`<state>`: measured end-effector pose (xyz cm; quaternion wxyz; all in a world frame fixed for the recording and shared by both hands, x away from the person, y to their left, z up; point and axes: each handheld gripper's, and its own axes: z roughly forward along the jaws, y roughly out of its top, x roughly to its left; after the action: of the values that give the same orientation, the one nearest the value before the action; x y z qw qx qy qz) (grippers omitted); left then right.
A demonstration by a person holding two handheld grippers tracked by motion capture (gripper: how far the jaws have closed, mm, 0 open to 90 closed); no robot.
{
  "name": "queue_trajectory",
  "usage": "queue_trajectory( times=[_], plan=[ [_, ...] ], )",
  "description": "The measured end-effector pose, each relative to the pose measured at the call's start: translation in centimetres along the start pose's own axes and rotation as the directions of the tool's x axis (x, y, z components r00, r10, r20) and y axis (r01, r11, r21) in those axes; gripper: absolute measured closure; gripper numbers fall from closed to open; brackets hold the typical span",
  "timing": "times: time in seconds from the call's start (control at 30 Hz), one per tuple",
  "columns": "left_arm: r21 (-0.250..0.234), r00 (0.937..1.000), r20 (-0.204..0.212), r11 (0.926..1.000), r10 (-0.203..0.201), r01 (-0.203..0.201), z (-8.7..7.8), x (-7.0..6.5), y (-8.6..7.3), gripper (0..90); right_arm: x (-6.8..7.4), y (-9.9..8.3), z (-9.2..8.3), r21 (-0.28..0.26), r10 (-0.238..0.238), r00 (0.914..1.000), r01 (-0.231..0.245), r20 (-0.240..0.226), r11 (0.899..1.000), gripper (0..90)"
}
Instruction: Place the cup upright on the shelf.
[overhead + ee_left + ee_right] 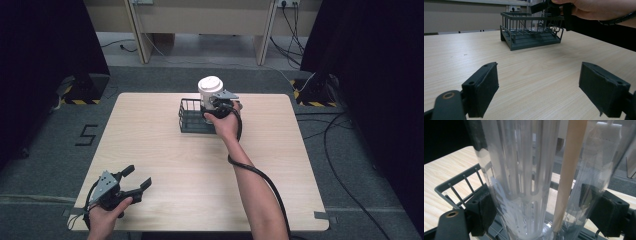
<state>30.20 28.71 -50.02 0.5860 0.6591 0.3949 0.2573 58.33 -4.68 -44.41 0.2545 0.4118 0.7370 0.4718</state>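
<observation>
Clear lidded cup held over the wire rack

The right gripper (218, 103) clamps the clear cup (210, 91) (white lid, slotted insert), upright over the black wire rack (191, 117), likely for placement; the left gripper (131, 186) rests well short of the rack, jaws apart and empty.

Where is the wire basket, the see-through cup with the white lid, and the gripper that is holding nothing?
wire basket (189, 120): high view, on its left wire wall.
see-through cup (209, 86): high view, on its white lid.
left gripper (135, 180): high view, midway between its open fingertips.
</observation>
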Motion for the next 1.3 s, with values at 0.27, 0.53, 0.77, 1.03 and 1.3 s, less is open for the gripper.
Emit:
queue_trajectory(
  times=[0.27, 0.53, 0.77, 1.03, 1.3],
  plan=[
    [0.002, 1.0, 0.001, 1.0, 0.001, -0.001, 0.0, 0.0, 0.0, 15.3, 0.1, -0.1, 0.0, 0.002, -0.007, 1.0, 0.007, 0.003, 1.0, 17.6],
    [0.003, 1.0, 0.002, 1.0, 0.003, -0.003, 0.1, 0.0, 0.0, 15.4, 0.4, -0.3, -0.2, -0.004, 0.007, 0.9999, -0.007, 0.012, 1.0, 16.3],
    [0.005, 1.0, 0.003, 1.0, 0.003, -0.003, 0.1, 0.0, 0.0, 15.4, 0.5, -0.2, -0.8, -0.005, 0.012, 0.9998, -0.012, 0.014, 1.0, 15.8],
    [0.006, 1.0, 0.003, 1.0, 0.004, -0.004, 0.1, 0.0, 0.0, 15.4, 0.8, -0.2, -1.7, 0.003, 0.01, 0.9998, -0.01, 0.017, 1.0, 15.7],
    [0.008, 1.0, 0.002, 1.0, 0.006, -0.006, 0.2, 0.0, -0.1, 15.4, 0.9, -0.1, -3.0, -0.002, 0.001, 1.0, -0.001, 0.009, 1.0, 15.5]
  ],
)
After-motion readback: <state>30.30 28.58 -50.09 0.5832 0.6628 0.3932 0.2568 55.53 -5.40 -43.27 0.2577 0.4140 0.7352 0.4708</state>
